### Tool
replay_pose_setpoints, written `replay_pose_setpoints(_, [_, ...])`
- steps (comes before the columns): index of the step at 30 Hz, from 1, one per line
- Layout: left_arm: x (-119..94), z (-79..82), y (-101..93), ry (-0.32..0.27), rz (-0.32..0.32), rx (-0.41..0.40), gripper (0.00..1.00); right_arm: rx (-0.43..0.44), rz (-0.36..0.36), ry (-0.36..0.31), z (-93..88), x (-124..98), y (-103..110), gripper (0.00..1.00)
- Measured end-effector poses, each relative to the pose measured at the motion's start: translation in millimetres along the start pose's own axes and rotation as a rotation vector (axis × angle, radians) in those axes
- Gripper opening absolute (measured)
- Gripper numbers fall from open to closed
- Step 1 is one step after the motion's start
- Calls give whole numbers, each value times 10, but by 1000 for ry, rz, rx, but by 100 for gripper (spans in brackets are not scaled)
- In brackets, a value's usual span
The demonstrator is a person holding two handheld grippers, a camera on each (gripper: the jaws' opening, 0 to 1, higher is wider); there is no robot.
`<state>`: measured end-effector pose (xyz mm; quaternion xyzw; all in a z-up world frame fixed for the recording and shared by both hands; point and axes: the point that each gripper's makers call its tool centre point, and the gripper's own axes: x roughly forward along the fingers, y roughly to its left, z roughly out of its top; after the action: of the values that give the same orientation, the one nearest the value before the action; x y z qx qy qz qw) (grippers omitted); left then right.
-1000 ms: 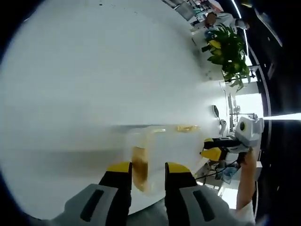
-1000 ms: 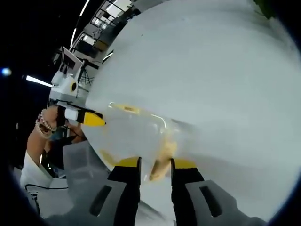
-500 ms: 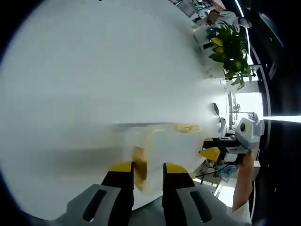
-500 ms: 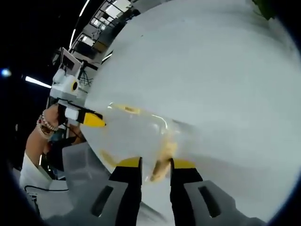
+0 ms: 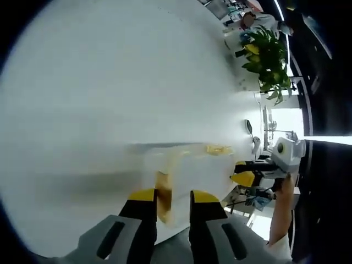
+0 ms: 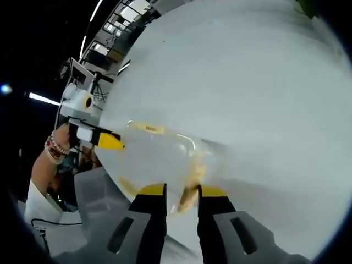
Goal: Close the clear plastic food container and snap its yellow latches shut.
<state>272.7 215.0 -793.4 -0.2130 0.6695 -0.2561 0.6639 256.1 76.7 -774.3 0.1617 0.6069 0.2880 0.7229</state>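
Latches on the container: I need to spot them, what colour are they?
Yellow latches, clearest in the right gripper view.

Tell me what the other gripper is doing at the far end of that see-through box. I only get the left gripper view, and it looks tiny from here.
Observer: In the right gripper view, the right gripper has one jaw on each side of a yellow latch at its end of the clear container.
Operator: Is it squeezing that latch?
Observer: The jaws stand narrowly apart with the latch in the gap. I cannot tell whether they touch it.
Operator: Anything else I'm missing?
Observer: A beaded bracelet shows just behind the left gripper, whose yellow tip is at the container's opposite end.
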Motion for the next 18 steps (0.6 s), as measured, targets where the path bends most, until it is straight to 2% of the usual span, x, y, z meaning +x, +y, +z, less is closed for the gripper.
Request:
replay_pose_setpoints(3, [-29, 9, 7, -13, 5, 44, 15, -15, -4, 18, 0, -6, 8, 17])
replay_pose_setpoints(5, [-49, 24, 15, -38, 9, 159, 18, -22, -15, 22, 13, -12, -3, 19])
replay_pose_setpoints(6, [-63, 12, 27, -36, 14, 234, 18, -79, -21, 20, 20, -9, -17, 19])
replay_pose_setpoints(9, [-106, 11, 36, -42, 27, 228, 19, -171, -23, 19, 30, -6, -11, 21])
replay_pose_setpoints(10, [-130, 65, 51, -81, 41, 211, 18, -218, -24, 13, 50, -5, -16, 22])
replay_pose_setpoints(12, [-203, 153, 49, -137, 51, 261, 15, -325, -21, 25, 49, -56, -45, 19])
replay_pose_setpoints(14, [-350, 248, 4, -200, 51, 300, 14, -288, -53, -32, 166, -148, -98, 9])
replay_pose_setpoints(15, [-444, 332, -20, -254, 57, 326, 14, -263, -59, -104, 306, -232, -100, 5])
replay_pose_setpoints(16, [-508, 392, -42, -301, 58, 332, 14, -264, -27, -169, 415, -277, -31, 2])
replay_pose_setpoints(17, [-575, 458, -111, -361, 40, 348, 15, -253, 35, -236, 521, -349, 93, 2])
replay_pose_setpoints(18, [-602, 475, -166, -394, 15, 345, 14, -245, 93, -267, 559, -374, 206, 2])
